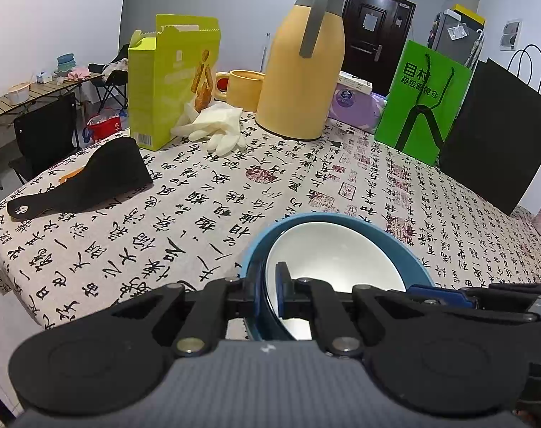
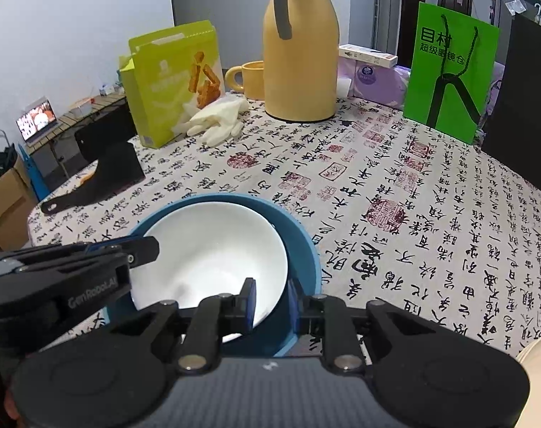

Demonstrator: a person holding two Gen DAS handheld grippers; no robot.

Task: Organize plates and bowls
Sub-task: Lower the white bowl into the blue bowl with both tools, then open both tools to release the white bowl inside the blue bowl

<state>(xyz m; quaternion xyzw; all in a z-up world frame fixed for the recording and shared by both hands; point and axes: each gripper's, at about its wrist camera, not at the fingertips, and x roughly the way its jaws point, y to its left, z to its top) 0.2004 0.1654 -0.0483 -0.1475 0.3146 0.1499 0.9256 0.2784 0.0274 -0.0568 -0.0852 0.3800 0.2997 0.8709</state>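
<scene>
Behind the bowls [image 2: 213,249] stands a flask [image 2: 299,53].

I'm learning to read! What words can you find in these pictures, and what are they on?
"目村" and "超级眼镜仓": green paper bag.
"GenRobot.AI": side of the left gripper.
Brush-style Chinese characters: tablecloth, decorative, not read here.
Small print on the snack box and tissue pack: too blurred.
</scene>
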